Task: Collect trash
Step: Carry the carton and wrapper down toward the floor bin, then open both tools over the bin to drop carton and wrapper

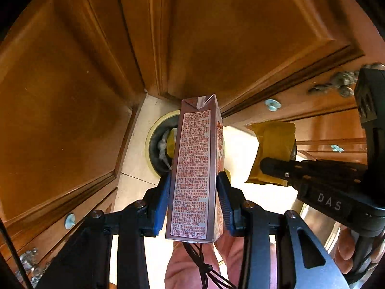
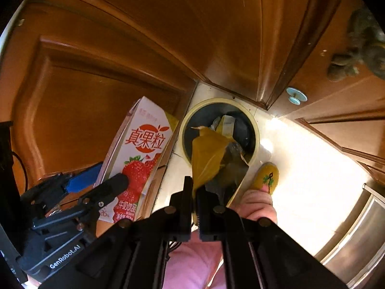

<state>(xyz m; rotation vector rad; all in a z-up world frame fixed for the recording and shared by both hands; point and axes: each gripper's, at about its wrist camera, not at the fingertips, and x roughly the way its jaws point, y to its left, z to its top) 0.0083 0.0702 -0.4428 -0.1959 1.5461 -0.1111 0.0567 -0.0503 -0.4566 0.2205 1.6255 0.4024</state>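
1. The left gripper point(image 1: 193, 204) clamps a strawberry milk carton point(image 1: 192, 168) between its 2 blue pads, above the floor.
2. The right gripper point(image 2: 195, 204) pinches a yellow wrapper point(image 2: 207, 154) in nearly closed fingers.
3. Both hang over a round bin point(image 2: 255, 130) holding trash, between wooden cabinets point(image 1: 72, 72).

Both grippers point down. The left gripper point(image 1: 193, 207) squeezes something between its fingers. The right gripper point(image 2: 195, 207) is pinched tight.
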